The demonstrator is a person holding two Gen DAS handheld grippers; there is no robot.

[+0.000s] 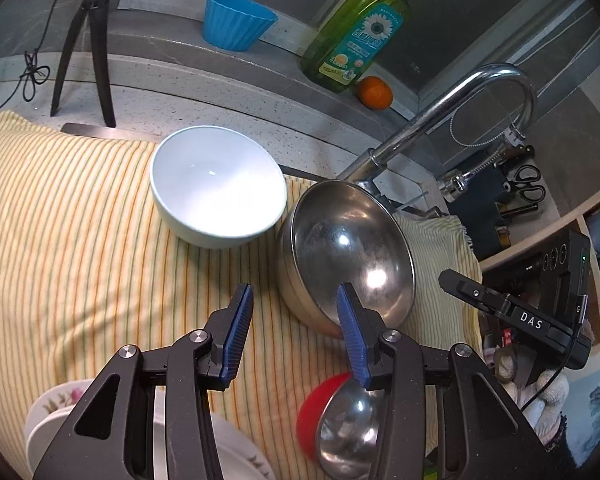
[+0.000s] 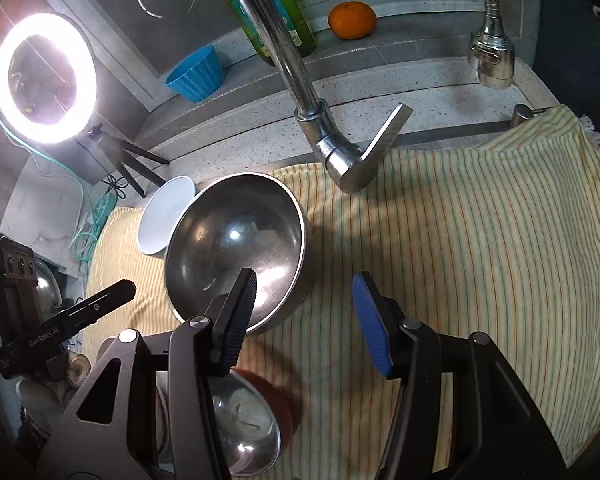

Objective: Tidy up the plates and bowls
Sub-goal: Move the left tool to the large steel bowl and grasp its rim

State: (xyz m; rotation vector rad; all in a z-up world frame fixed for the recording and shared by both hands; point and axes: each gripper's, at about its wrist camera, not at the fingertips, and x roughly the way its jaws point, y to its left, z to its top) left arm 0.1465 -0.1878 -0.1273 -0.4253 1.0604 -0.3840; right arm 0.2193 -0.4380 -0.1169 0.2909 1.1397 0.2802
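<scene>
A white ceramic bowl (image 1: 216, 186) sits upright on the striped cloth (image 1: 60, 220); it also shows in the right wrist view (image 2: 160, 220). A large steel bowl (image 1: 348, 256) stands right of it, also in the right wrist view (image 2: 236, 248). My left gripper (image 1: 296, 308) is open and empty, its right finger over the steel bowl's near rim. My right gripper (image 2: 304, 292) is open and empty, its left finger over the same bowl's near rim. A small steel bowl with a red outside (image 1: 344, 424) lies nearest, also in the right wrist view (image 2: 248, 424). Floral plates (image 1: 52, 412) lie at lower left.
A chrome faucet (image 2: 300, 92) arches over the cloth behind the steel bowl. A blue cup (image 1: 236, 20), green soap bottle (image 1: 360, 36) and an orange (image 1: 376, 92) stand on the back ledge. A ring light (image 2: 44, 80) on a tripod stands at left.
</scene>
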